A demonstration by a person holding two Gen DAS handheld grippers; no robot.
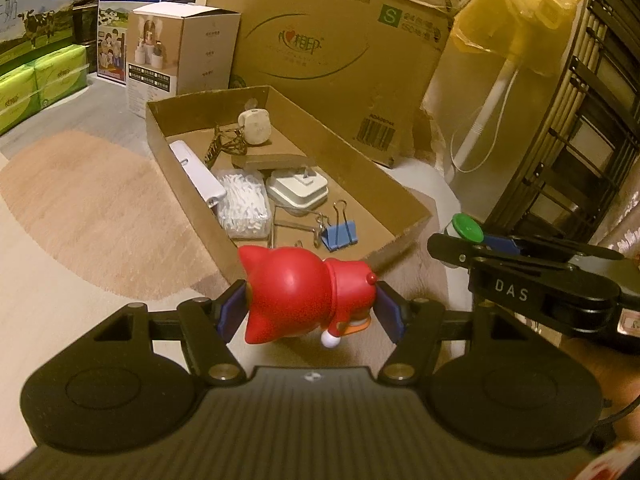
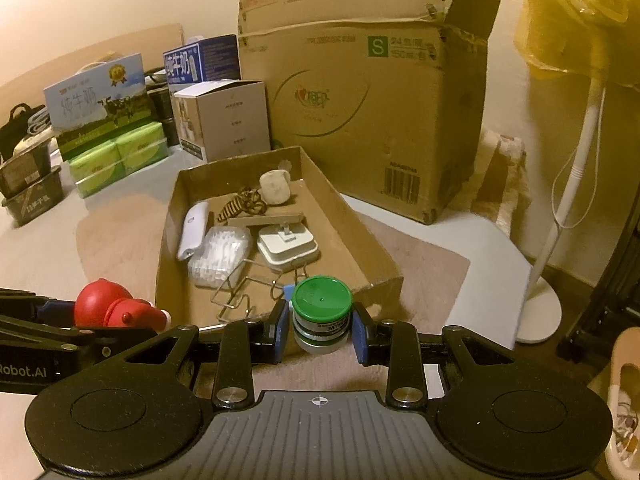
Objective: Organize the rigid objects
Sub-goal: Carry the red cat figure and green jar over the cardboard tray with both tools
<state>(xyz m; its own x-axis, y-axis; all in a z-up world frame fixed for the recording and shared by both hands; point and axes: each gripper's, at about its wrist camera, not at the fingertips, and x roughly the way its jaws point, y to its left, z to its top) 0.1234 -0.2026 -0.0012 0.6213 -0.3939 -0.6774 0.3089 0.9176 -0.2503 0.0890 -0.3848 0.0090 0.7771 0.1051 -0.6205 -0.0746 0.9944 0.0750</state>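
Ahead of both grippers lies a shallow cardboard tray (image 1: 280,98) with low walls, open on top. Inside it, from the far end toward the grippers: a pale rounded gadget (image 1: 255,127), a dark wiry ornament (image 1: 224,144), a flat brown block (image 1: 276,161), a white oblong case (image 1: 197,174) along the left wall, a clear bag of white picks (image 1: 244,202), a white square charger (image 1: 297,192), a bent wire piece (image 1: 292,222) and a blue binder clip (image 1: 340,232) nearest the front wall.

The left gripper (image 1: 310,310) is clamped on a red figurine (image 1: 300,294) — its blue pads press the toy's two sides, and the toy sits just short of the tray's near wall. The right gripper (image 2: 320,330) is clamped on a small green-lidded jar (image 2: 321,312), lid up, held over the tray's near right corner. Both grippers tilt downward toward the tray, the left one just to the left of the right one.

Beyond the tray stands a large cardboard carton (image 2: 360,112), with a smaller white box (image 2: 228,120) to its left.
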